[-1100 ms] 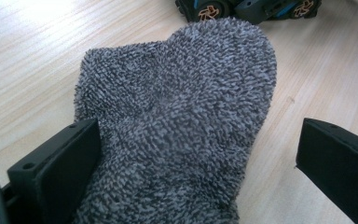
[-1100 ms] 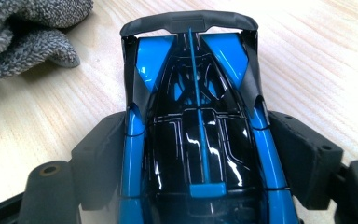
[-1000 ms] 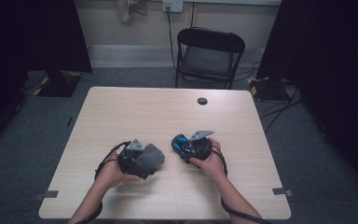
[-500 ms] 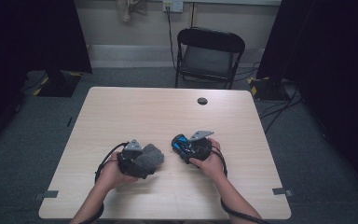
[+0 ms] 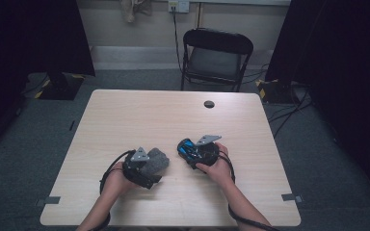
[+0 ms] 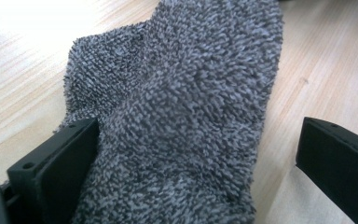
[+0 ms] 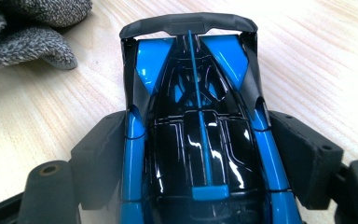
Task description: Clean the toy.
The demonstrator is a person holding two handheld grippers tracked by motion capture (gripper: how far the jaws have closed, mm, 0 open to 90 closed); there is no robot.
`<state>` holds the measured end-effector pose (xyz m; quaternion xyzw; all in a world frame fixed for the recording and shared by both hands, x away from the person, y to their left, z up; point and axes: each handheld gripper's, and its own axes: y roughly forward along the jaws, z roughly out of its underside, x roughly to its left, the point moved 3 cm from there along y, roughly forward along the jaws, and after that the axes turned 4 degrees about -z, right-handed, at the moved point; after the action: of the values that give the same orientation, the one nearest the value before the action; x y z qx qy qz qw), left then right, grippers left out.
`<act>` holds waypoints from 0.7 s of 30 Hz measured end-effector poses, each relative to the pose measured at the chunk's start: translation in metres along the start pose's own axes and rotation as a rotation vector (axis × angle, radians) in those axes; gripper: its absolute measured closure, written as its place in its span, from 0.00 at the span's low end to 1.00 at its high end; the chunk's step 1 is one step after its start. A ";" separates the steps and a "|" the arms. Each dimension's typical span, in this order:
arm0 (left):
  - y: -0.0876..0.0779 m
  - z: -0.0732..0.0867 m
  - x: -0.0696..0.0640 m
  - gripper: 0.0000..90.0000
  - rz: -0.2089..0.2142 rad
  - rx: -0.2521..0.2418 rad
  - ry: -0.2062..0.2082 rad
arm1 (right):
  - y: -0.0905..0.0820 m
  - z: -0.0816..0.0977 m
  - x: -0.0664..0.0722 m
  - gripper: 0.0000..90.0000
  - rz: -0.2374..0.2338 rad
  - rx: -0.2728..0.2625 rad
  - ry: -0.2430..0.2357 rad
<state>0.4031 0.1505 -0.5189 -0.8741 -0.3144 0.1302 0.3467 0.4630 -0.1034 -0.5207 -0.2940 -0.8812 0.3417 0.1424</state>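
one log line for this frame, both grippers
left gripper: open, grey cloth between jaws | right gripper: shut on blue-black toy car | table: cloth, car apart

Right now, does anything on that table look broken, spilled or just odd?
Nothing looks broken or spilled. The blue and black toy car sits straight between the right gripper's jaws. The grey terry cloth lies rumpled in the left gripper, whose right jaw stands clear of it. A small dark round spot marks the table.

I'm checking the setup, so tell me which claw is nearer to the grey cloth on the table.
Left. The left claw has the grey cloth lying between its jaws, one jaw against it. The right claw is beside the cloth, gripping the blue and black toy car.
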 end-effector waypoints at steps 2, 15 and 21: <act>0.001 0.001 -0.001 0.02 -0.007 -0.017 -0.003 | 0.000 0.000 0.000 0.26 -0.001 -0.002 0.000; 0.001 0.003 -0.004 0.06 -0.075 -0.016 0.043 | 0.000 0.001 0.000 0.26 0.002 -0.005 0.002; 0.001 0.003 -0.005 0.09 -0.098 -0.017 0.041 | 0.000 0.001 0.000 0.26 0.003 -0.011 0.002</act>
<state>0.3981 0.1482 -0.5214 -0.8630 -0.3509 0.0924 0.3516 0.4623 -0.1041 -0.5215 -0.2964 -0.8825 0.3368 0.1412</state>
